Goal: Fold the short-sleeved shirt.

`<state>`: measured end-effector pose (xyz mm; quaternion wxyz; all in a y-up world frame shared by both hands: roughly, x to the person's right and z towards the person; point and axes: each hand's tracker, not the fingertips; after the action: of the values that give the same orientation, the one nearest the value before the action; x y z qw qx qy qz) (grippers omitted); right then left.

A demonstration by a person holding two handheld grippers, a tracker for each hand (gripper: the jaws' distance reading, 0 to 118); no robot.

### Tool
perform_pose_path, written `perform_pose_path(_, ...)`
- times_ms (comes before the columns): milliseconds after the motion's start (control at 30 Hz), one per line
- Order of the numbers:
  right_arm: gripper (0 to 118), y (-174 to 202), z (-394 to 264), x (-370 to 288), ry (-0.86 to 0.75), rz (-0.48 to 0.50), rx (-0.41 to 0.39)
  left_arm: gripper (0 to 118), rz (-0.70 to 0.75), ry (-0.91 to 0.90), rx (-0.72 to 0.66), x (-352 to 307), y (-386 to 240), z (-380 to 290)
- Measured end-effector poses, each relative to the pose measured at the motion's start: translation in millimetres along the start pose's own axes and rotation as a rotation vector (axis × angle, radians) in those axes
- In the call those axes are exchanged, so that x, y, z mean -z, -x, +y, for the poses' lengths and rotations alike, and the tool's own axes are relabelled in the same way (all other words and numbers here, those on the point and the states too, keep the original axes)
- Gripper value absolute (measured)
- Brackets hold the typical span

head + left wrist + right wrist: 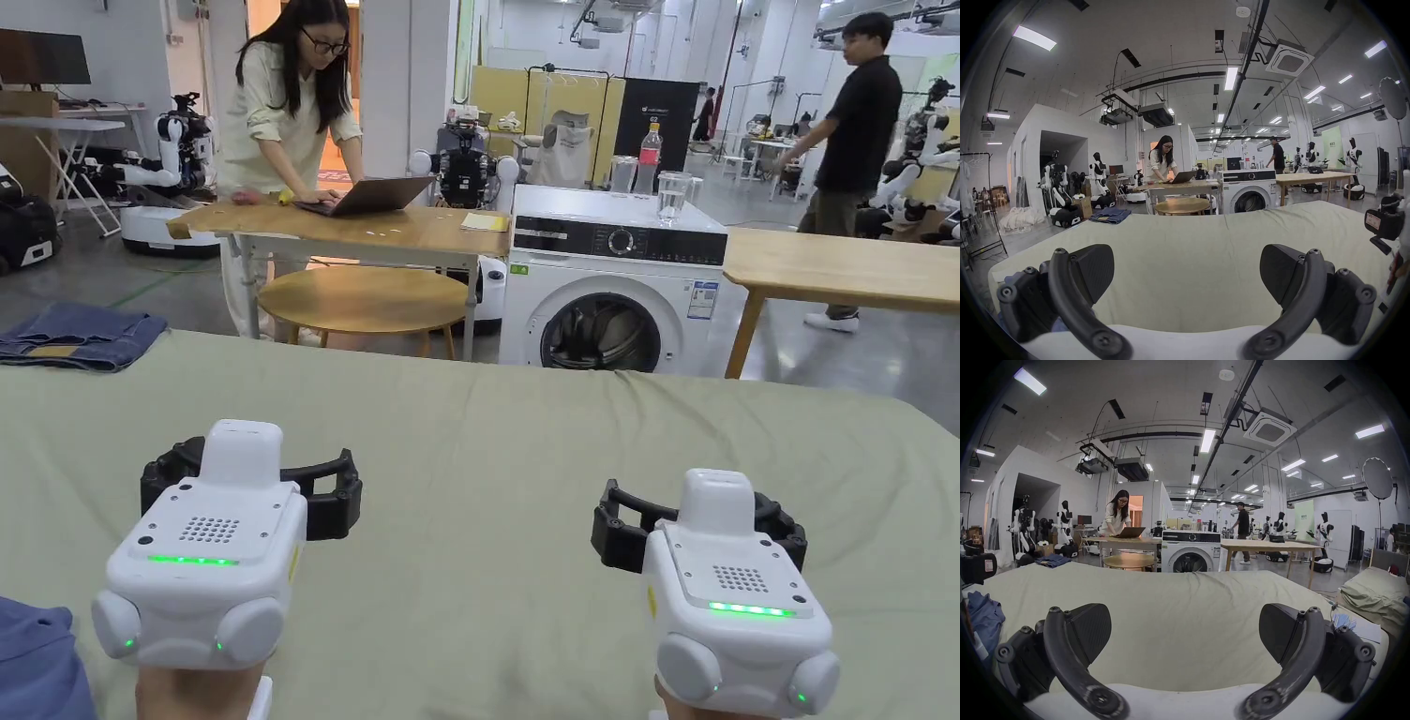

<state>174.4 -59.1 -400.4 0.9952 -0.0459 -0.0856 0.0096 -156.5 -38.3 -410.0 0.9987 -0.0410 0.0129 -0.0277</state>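
One crumpled shirt point(985, 618), axis unclear

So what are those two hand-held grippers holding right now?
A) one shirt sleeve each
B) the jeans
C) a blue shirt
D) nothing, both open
D: the left hand-held gripper and the right hand-held gripper both have jaws spread wide over the bare green sheet, with nothing between them.
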Motion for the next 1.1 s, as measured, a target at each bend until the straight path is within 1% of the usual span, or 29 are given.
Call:
perform_pose_path(233,118,2,0,-1,-0.006,-0.005,-0.008,118,0.008,-0.007,0.009,-1,0,1)
perform_pose_path(267,117,2,0,-1,-0.008,-0.007,-0.007,116,0.007,-0.012,0.011,-1,0,2)
perform_pose_path(300,114,3,0,-2,-0.009,-0.01,-0.006,112,0.003,-0.017,0.01,-2,0,2)
perform_pose_path(333,108,4,0,-3,-0.014,-0.013,-0.002,105,-0.005,-0.027,0.005,-3,1,3)
perform_pose_path(367,94,4,0,-4,-0.017,-0.016,0.0,94,-0.014,-0.035,0.004,-5,1,3)
perform_pose_path(433,71,4,0,-5,-0.025,-0.022,0.003,73,-0.018,-0.036,0.007,-5,1,5)
perform_pose_path(467,62,4,0,-4,-0.024,-0.023,0.007,61,-0.019,-0.033,0.009,-4,1,6)
perform_pose_path(500,57,4,0,-4,-0.022,-0.02,0.014,55,-0.022,-0.033,0.006,-4,1,6)
perform_pose_path(533,57,2,0,-5,-0.025,-0.015,0.022,55,-0.025,-0.041,0.0,-5,1,6)
perform_pose_path(567,32,3,1,-7,-0.029,-0.014,0.025,22,-0.014,-0.043,0.001,-5,1,6)
perform_pose_path(600,14,3,2,-9,-0.032,-0.02,0.024,3,0.012,-0.035,0.012,-5,0,7)
perform_pose_path(633,6,3,3,-10,-0.038,-0.031,0.018,0,0.039,-0.034,0.019,-6,-1,8)
perform_pose_path(700,1,2,4,-13,-0.058,-0.022,0.015,0,0.009,-0.062,-0.01,-11,4,6)
perform_pose_path(733,0,3,5,-13,-0.057,-0.02,0.007,0,0.008,-0.064,-0.002,-13,3,6)
perform_pose_path(767,0,4,7,-13,-0.053,-0.027,-0.006,0,0.021,-0.063,0.016,-13,2,6)
perform_pose_path(833,0,4,9,-12,-0.042,-0.013,-0.004,0,0.013,-0.045,0.023,-12,3,7)
perform_pose_path(967,0,7,13,-11,-0.026,0.026,0.036,0,0.022,0.004,-0.013,-12,15,8)
perform_pose_path(1100,0,27,16,-12,-0.029,0.054,0.037,0,0.047,0.038,-0.06,-19,41,9)
